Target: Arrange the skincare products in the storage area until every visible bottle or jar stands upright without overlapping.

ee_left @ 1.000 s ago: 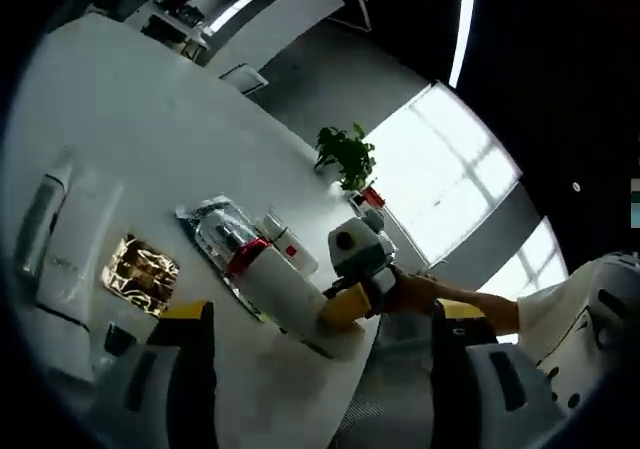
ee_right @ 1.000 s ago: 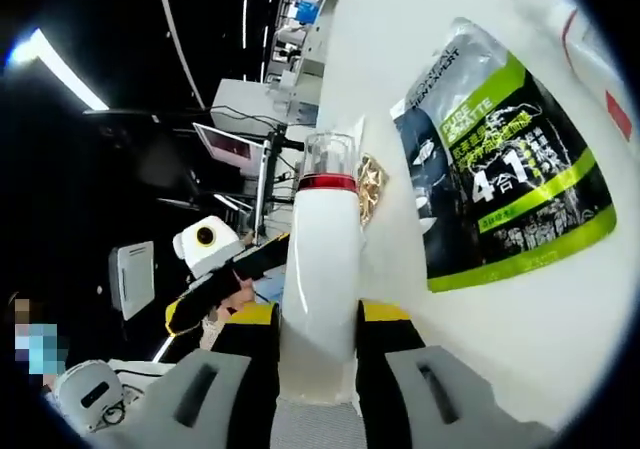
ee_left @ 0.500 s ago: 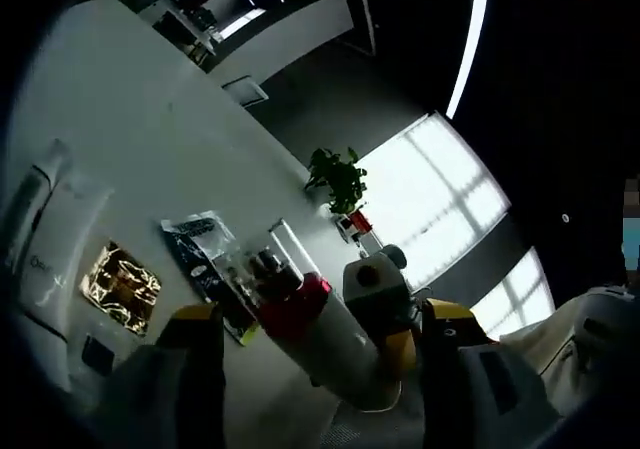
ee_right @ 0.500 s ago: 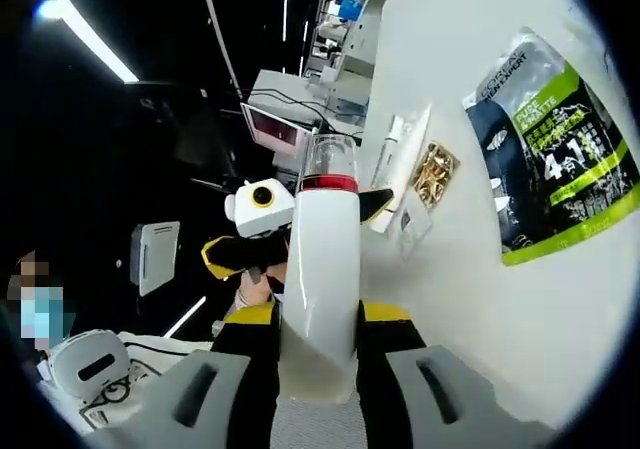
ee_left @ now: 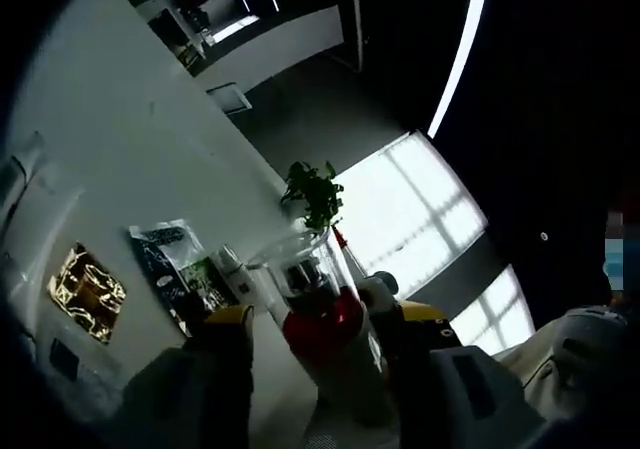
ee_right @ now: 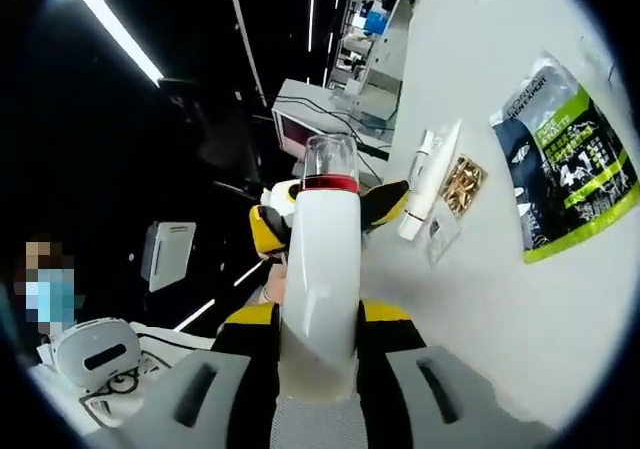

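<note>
Right gripper (ee_right: 318, 354): jaws closed on the white bottle (ee_right: 319, 289), one pressed against each side of its lower body; seen in the left gripper view (ee_left: 385, 304) just beyond the bottle's cap.
White bottle: points straight out from between the right jaws, held off the white table (ee_right: 500, 299); red band and clear cap (ee_right: 329, 159) at its far end. In the left gripper view (ee_left: 330, 344) it sits between the left jaws, clear cap toward the camera.
Left gripper (ee_left: 318, 354): jaws stand apart on either side of the bottle; whether they touch it cannot be told. In the right gripper view its yellow-and-white body (ee_right: 285, 224) lies directly behind the bottle.
Black-and-green pouch (ee_right: 570, 174): flat on the table, right of the right gripper and well apart; left of the left jaws in the left gripper view (ee_left: 175, 274).
Gold packet (ee_right: 462, 184): flat on the table, beyond the bottle, between pouch and white tube.
White tube (ee_right: 425, 184): lying flat beside the gold packet.
Potted plant (ee_left: 315, 191): far off, beyond the table's end, before a bright window (ee_left: 400, 209).
</note>
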`<state>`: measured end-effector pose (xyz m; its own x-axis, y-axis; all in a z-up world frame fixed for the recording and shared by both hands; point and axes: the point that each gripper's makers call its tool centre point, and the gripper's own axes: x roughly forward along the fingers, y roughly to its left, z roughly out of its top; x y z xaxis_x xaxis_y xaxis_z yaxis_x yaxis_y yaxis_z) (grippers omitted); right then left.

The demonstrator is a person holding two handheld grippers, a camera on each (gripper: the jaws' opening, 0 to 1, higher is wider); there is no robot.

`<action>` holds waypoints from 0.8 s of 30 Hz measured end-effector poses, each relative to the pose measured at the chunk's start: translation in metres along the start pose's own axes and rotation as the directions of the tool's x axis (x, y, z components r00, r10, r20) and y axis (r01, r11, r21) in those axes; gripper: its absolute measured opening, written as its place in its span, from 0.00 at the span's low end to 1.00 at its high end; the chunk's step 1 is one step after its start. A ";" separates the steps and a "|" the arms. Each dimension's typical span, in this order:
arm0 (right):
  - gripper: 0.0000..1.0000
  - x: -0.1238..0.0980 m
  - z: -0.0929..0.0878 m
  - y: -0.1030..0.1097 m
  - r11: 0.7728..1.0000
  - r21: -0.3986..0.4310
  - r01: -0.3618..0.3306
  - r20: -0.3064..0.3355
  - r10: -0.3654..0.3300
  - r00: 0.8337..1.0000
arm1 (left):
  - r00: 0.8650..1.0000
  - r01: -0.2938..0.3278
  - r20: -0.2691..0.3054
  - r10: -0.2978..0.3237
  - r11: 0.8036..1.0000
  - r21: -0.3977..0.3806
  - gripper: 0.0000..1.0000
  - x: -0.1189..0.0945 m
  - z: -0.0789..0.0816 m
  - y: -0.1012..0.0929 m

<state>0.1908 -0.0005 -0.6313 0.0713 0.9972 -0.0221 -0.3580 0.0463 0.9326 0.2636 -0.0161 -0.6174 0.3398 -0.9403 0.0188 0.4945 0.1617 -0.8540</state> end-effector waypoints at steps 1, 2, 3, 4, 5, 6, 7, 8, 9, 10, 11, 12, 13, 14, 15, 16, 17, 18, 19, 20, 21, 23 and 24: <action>0.28 -0.002 0.000 0.001 1.000 -0.004 -0.001 0.004 0.001 1.000 | 1.000 0.004 -0.002 -0.004 1.000 0.000 0.46 0.002 0.000 -0.001; 0.28 -0.002 0.000 0.001 1.000 -0.006 -0.002 0.006 0.002 1.000 | 1.000 0.008 -0.004 -0.008 1.000 -0.006 0.45 0.004 0.000 -0.002; 0.29 -0.005 0.001 0.002 1.000 -0.010 -0.005 0.012 0.005 1.000 | 1.000 0.017 0.005 -0.017 1.000 -0.025 0.44 0.007 0.001 -0.005; 0.29 -0.006 0.001 0.002 1.000 -0.015 -0.004 0.017 0.004 1.000 | 0.999 0.033 0.007 -0.033 0.999 -0.024 0.42 0.011 0.002 -0.008; 0.29 -0.008 0.002 0.003 1.000 -0.023 -0.001 0.025 0.001 1.000 | 0.999 0.038 0.008 -0.038 0.999 -0.024 0.41 0.013 0.002 -0.009; 0.29 -0.009 0.002 0.003 1.000 -0.027 0.000 0.029 0.001 1.000 | 0.999 0.037 0.007 -0.037 0.999 -0.024 0.39 0.014 0.002 -0.009; 0.29 -0.011 0.003 0.003 1.000 -0.031 0.000 0.032 0.001 0.999 | 0.999 0.035 -0.002 -0.035 0.999 -0.021 0.37 0.019 0.001 -0.008; 0.29 -0.013 0.003 0.003 0.999 -0.035 0.000 0.042 0.001 0.999 | 0.999 0.030 -0.011 -0.031 0.999 -0.017 0.35 0.021 0.000 -0.007; 0.29 -0.014 0.004 0.002 0.999 -0.037 0.002 0.046 0.000 0.999 | 0.999 0.038 -0.016 -0.038 0.999 -0.014 0.35 0.024 0.000 -0.009; 0.29 -0.017 0.005 0.001 0.999 -0.046 0.007 0.055 -0.004 0.998 | 0.999 0.041 -0.022 -0.041 0.999 -0.009 0.33 0.025 -0.001 -0.009; 0.29 -0.018 0.006 0.000 0.998 -0.054 0.008 0.063 -0.004 0.998 | 0.998 0.043 -0.036 -0.043 0.999 -0.001 0.33 0.027 -0.002 -0.011; 0.29 -0.021 0.006 0.000 0.998 -0.056 0.008 0.069 -0.004 0.998 | 0.998 0.040 -0.039 -0.040 0.999 0.002 0.32 0.029 -0.002 -0.011; 0.29 -0.021 0.006 0.000 0.998 -0.062 0.009 0.072 -0.005 0.997 | 0.998 0.044 -0.045 -0.044 0.999 -0.001 0.32 0.031 -0.002 -0.012; 0.29 -0.023 0.008 -0.002 0.994 -0.106 0.028 0.072 -0.020 0.997 | 0.997 0.047 -0.053 -0.047 0.999 -0.006 0.31 0.032 -0.003 -0.013; 0.29 -0.024 0.008 -0.003 0.991 -0.129 0.039 0.070 -0.030 0.997 | 0.997 0.050 -0.054 -0.050 0.999 0.004 0.31 0.034 -0.003 -0.015; 0.29 -0.025 0.009 -0.002 0.989 -0.145 0.040 0.065 -0.031 0.997 | 0.997 0.055 -0.057 -0.054 0.998 0.014 0.30 0.035 -0.003 -0.016; 0.29 -0.026 0.009 -0.002 0.986 -0.164 0.043 0.064 -0.033 0.997 | 0.997 0.060 -0.060 -0.058 0.998 0.024 0.30 0.036 -0.002 -0.019; 0.29 -0.026 0.011 -0.003 0.982 -0.183 0.053 0.069 -0.041 0.997 | 0.997 0.060 -0.060 -0.058 0.998 0.028 0.30 0.036 -0.002 -0.019; 0.29 -0.027 0.012 -0.002 0.981 -0.188 0.057 0.072 -0.044 0.996 | 0.997 0.058 -0.057 -0.056 0.998 0.033 0.29 0.037 0.001 -0.019; 0.29 -0.027 0.013 -0.002 0.982 -0.181 0.054 0.073 -0.042 0.996 | 0.997 0.060 -0.057 -0.059 0.998 0.031 0.29 0.037 0.003 -0.019; 0.29 -0.029 0.015 -0.001 0.981 -0.188 0.053 0.083 -0.038 0.996 | 0.997 0.063 -0.056 -0.061 0.998 0.024 0.29 0.038 0.004 -0.019; 0.29 -0.031 0.020 -0.003 0.970 -0.230 0.082 0.103 -0.060 0.993 | 0.997 0.068 -0.048 -0.066 0.997 0.035 0.28 0.039 0.006 -0.024; 0.29 -0.032 0.021 -0.004 0.962 -0.254 0.099 0.107 -0.073 0.991 | 0.997 0.068 -0.049 -0.065 0.996 0.050 0.28 0.040 0.004 -0.027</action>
<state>0.2098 -0.0341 -0.6268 0.1970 0.9790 -0.0516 -0.5735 0.1578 0.8039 0.2673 -0.0571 -0.5917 0.2671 -0.9624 0.0490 0.5557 0.1123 -0.8238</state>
